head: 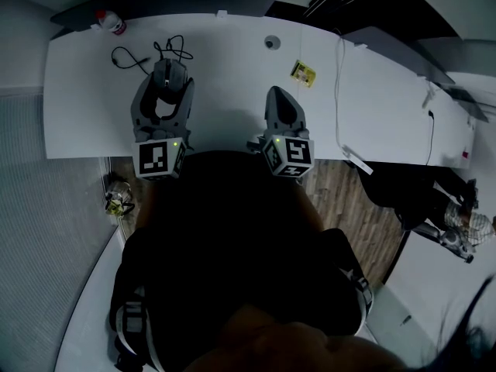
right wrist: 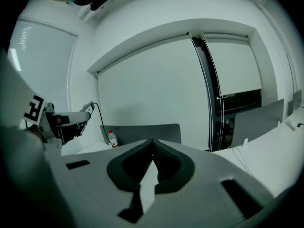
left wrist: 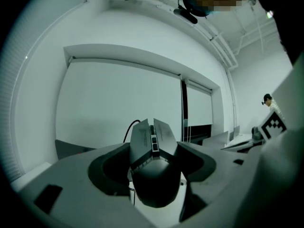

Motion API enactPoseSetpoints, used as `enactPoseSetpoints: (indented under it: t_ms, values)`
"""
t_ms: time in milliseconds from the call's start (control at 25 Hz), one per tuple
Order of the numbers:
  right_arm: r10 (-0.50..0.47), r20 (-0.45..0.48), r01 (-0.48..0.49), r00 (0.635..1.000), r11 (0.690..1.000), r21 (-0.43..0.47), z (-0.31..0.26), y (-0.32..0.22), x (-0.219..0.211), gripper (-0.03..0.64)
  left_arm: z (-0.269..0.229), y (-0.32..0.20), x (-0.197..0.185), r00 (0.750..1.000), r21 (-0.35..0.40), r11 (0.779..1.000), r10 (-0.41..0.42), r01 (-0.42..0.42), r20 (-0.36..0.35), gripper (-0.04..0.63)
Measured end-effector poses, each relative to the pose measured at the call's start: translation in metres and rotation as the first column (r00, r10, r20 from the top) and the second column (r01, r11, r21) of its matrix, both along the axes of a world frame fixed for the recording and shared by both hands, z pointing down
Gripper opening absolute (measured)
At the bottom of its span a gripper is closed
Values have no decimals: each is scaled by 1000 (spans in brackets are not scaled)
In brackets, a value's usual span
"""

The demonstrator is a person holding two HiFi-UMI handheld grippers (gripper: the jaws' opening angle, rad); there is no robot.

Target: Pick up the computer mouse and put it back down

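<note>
Left claw (head: 168, 91): clamped on the mouse (head: 170, 70), over the surface's left part.
Right claw (right wrist: 152, 142): jaws together, nothing between them.
Surface (head: 232, 60): white, in a white-walled room.
Head view only: yellow card (head: 303, 73), wood floor (head: 345, 196).
Mouse axis: along the claw, with the buttons and cable (head: 133, 57) pointing away from the person.

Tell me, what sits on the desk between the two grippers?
Nothing: the head view shows bare white desk between the left gripper, shut on the mouse, and the shut right gripper.

White desk (head: 232, 91), wood-plank floor (head: 345, 196) beneath; pale walls (right wrist: 156, 25), drawn white roller blinds (left wrist: 118, 103)
</note>
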State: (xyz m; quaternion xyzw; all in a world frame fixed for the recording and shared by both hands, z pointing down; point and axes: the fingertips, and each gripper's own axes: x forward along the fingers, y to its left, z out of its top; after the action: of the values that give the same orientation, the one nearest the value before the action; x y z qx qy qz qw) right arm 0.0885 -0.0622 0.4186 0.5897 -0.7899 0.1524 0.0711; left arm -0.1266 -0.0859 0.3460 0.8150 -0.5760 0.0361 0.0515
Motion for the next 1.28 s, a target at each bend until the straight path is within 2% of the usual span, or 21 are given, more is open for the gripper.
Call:
enactPoseSetpoints:
  t_ms: [360, 680, 880, 1280]
  values:
    - [12, 0, -12, 1000, 1000, 2, 1, -3, 5, 0, -53, 7, 3, 1000, 133, 991, 15, -13, -13, 291]
    - [12, 2, -12, 1000, 1000, 6, -2, -5, 1, 0, -42, 7, 2, 1000, 108, 994, 23, -24, 8, 291]
    - [10, 4, -10, 1000, 1000, 4, -2, -6, -2, 0, -46, 4, 2, 1000, 113, 993, 20, -18, -17, 291]
    - [5, 5, -5, 1000, 1000, 8, -3, -7, -4, 0, -41, 4, 1, 1000, 97, 995, 14, -13, -8, 291]
